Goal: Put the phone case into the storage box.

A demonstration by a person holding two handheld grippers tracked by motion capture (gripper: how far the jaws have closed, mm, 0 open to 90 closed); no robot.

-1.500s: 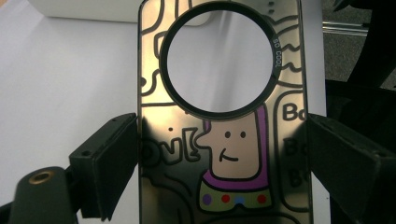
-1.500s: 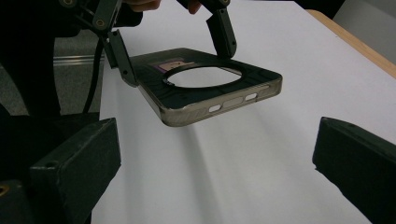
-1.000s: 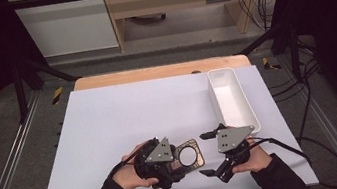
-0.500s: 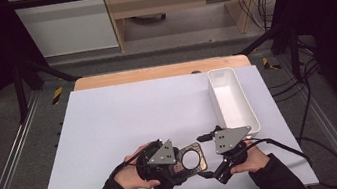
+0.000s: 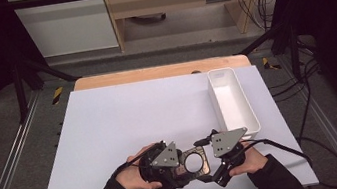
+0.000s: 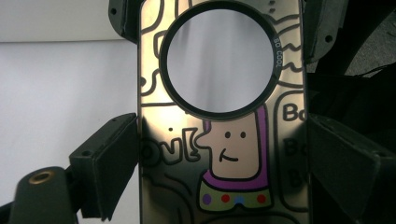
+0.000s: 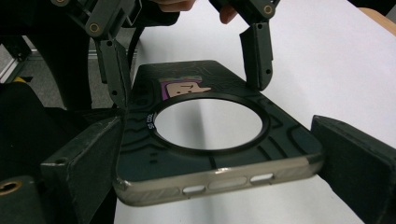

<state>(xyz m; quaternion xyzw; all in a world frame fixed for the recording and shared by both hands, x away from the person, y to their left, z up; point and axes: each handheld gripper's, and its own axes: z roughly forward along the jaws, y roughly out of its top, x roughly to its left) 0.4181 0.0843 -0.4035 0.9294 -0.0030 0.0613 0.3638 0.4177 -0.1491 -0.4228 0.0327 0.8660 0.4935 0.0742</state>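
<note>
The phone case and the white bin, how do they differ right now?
The phone case is dark, flat and printed with a cartoon, with a round hole through it; the white bin is plain, deep and open-topped. The phone case sits between the left gripper and the right gripper at the near edge; the white bin rests untouched on the table's right side. Both are oblong.

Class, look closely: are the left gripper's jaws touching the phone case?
Touching. In the left gripper view, the left gripper has both jaws pressed against the side edges of the phone case.
</note>
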